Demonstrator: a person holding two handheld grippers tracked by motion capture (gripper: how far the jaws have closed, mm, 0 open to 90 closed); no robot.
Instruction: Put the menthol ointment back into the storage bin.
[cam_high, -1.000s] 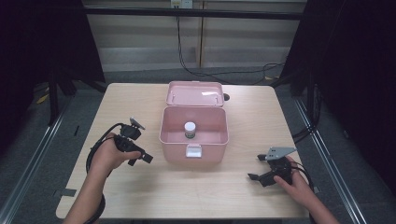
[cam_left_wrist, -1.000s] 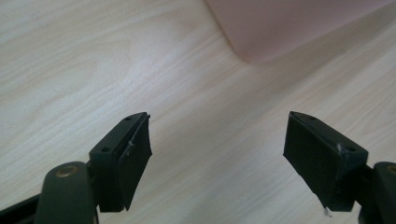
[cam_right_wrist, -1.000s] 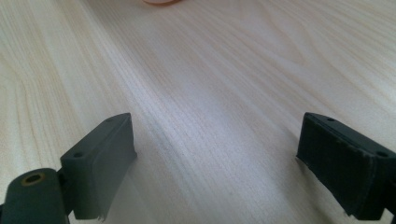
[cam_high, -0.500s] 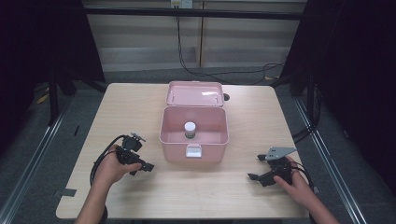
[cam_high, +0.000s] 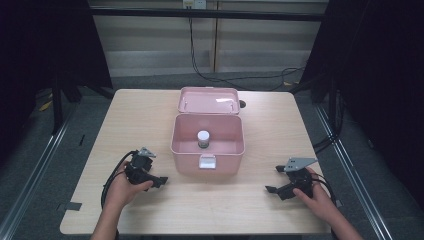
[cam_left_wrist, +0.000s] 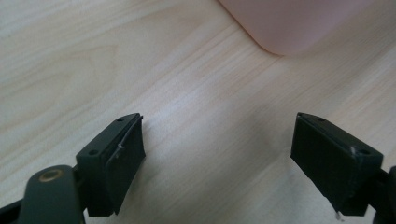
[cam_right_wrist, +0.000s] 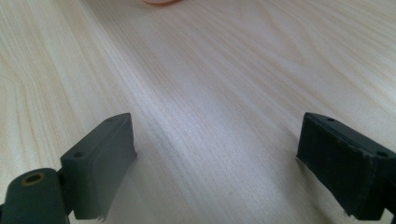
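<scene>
An open pink box (cam_high: 207, 159) stands mid-table with its lid (cam_high: 209, 100) folded back. Inside it a small jar with a white cap (cam_high: 203, 138) stands upright. My left gripper (cam_high: 161, 181) rests low on the table just left of the box, pointing toward it. Its jaws have just been opening and now stand open with only bare wood between them (cam_left_wrist: 219, 158); a corner of the pink box (cam_left_wrist: 289, 23) lies just ahead. My right gripper (cam_high: 274, 181) lies on the table to the box's right, open, with nothing between its jaws (cam_right_wrist: 219, 163).
The light wooden table (cam_high: 135, 120) has bare room on both sides of the box and along the near edge. Black cables trail from both grippers. Dark floor and metal rails surround the table.
My left hand has come down and nearer the table's front edge, and its gripper now sits on the wood. The right hand has stayed put.
</scene>
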